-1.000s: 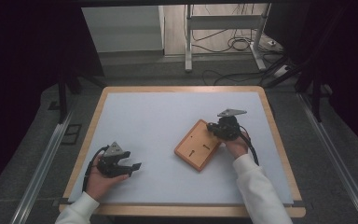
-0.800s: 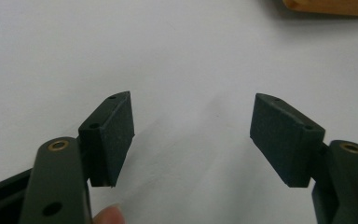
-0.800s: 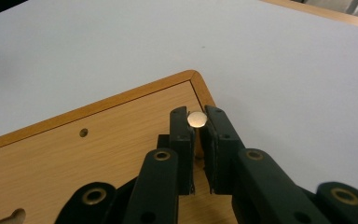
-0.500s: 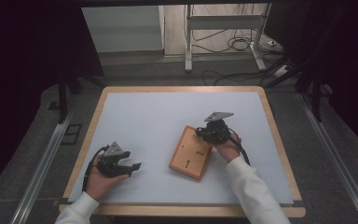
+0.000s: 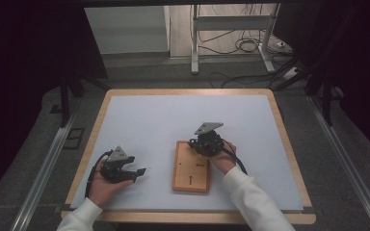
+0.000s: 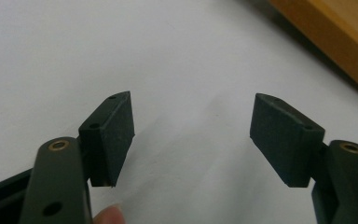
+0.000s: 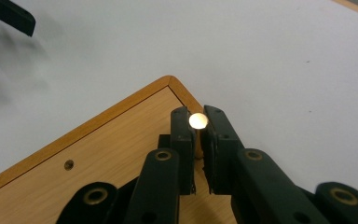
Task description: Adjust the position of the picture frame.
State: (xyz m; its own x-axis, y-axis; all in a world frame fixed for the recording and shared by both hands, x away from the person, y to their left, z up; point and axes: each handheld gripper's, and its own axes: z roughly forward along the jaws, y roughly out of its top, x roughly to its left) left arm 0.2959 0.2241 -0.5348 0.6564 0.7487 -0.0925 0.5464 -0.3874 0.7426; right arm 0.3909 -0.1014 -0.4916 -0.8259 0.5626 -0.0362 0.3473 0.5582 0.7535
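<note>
A flat wooden board [image 5: 191,168] lies on the white table, near the front and a little right of centre. A short wooden peg [image 7: 198,121] stands up from the board [image 7: 98,154] close to one corner. My right gripper [image 7: 197,115] is shut on that peg, and sits over the board's far end [image 5: 203,144] in the high view. My left gripper [image 5: 137,174] rests at the front left, left of the board, jaws pointing right. It is open [image 6: 193,135] with nothing between its pads, and an edge of the board [image 6: 335,32] shows beyond them.
The white table top has a raised wooden rim [image 5: 96,134] all round. A small hole [image 7: 68,164] shows in the board's face. Metal rails run along both sides of the table. Cables and a stand's legs [image 5: 231,43] lie on the floor behind it.
My right gripper has moved left and nearer with the peg, dragging the board along and turning it until its long side runs front to back. The left gripper has stayed put.
</note>
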